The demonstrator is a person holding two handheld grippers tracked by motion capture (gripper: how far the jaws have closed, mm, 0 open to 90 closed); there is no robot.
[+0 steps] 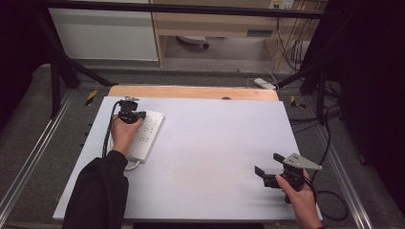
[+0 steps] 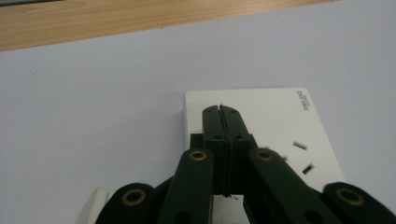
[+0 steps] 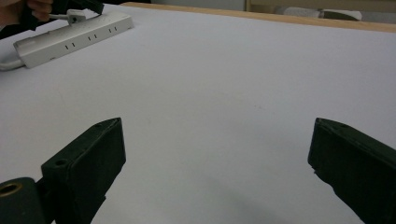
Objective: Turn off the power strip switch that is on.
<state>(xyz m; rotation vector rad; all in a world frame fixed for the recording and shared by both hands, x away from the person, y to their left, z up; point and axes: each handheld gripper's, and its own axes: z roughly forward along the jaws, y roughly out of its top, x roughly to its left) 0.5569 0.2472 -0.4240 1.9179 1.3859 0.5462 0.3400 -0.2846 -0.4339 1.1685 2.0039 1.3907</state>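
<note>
A: What takes up most of the scene?

B: A white table [image 1: 210, 157] with a strip of bare wood [image 1: 191, 92] along its far edge, standing on grey floor inside a dark frame.

A: And on it?

B: A white power strip [image 1: 147, 135] lies near the far left corner, its length running roughly toward and away from the person, with its cable leaving the near end. In the right gripper view it sits well off at the upper left [image 3: 70, 37].

A: Where is the left gripper?

B: The left gripper [image 1: 130, 114] is over the far end of the strip, held by a hand [image 1: 124, 133] in a dark sleeve. In its own view the jaws are pressed together with nothing between them, tips just above the strip's top face beside the sockets [image 2: 299, 156].

A: The right one?

B: The right gripper [image 1: 267, 169] is near the table's near right corner, well apart from the strip. Its jaws stand wide apart, empty, over bare table.
</note>
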